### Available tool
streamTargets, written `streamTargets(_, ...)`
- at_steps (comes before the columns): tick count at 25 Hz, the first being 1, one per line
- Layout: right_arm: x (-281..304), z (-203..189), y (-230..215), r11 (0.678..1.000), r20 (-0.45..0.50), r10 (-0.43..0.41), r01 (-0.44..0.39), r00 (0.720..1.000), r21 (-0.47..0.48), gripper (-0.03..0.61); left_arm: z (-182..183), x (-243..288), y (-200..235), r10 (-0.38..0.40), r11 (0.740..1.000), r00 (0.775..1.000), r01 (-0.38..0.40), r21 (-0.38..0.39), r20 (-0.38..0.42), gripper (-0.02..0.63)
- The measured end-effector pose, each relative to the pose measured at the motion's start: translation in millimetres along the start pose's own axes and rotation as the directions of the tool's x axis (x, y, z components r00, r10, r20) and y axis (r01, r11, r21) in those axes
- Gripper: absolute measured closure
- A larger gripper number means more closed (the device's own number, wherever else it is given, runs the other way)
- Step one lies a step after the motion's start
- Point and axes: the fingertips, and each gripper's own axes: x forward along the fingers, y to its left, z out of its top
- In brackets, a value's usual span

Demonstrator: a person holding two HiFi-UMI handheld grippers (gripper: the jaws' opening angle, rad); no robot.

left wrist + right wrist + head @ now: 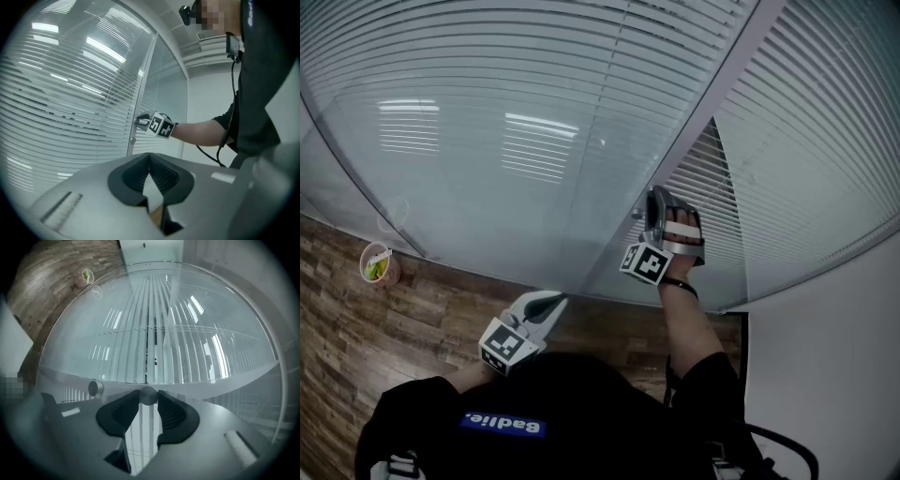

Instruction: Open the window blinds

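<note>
White slatted blinds (469, 66) hang shut behind the glass of a partition. A pale upright frame post (698, 131) divides two panes. My right gripper (654, 214) is pressed up to this post. In the right gripper view its dark pads (123, 411) close from both sides on a small round metal knob (149, 395) on the post. The left gripper view shows the right gripper (142, 121) at the post, with a second knob (133, 140) just below it. My left gripper (549, 303) hangs low and away from the glass, its jaws together with nothing in them.
A second round knob (96, 388) sits on the post beside the gripped one. A paper cup with something green (377, 263) stands on the wood floor by the glass at left. A white wall (830, 366) closes the right side. A black cable (783, 442) trails by my right side.
</note>
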Motion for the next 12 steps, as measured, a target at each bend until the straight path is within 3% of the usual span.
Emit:
streamTargets(2,0.0,0.1,-0.5,0.995,0.005,0.022,-0.022,1.000,0.102,0.452,0.0,0.0,0.5,0.002,1.000,1.000,-0.002,-0.002,0.002,0.614)
streamTargets(5,0.1,0.0,-2.4,0.953,0.013,0.056,-0.057,0.998,0.296,0.451,-0.6,-0.3,0.4,0.001,1.000,1.000,-0.001,-0.002,0.000,0.614)
streamTargets(8,-0.2,-0.1,-4.3,0.876,0.026,0.075,-0.079,0.997,0.475,0.451,-1.1,-1.3,0.3,-0.001,1.000,1.000,0.001,0.001,-0.002,0.614)
streamTargets(12,-0.7,-0.3,-6.1,0.744,0.054,0.096,-0.108,0.994,0.659,0.453,-1.4,-2.1,1.0,-0.004,1.000,1.000,0.004,0.002,-0.006,0.614)
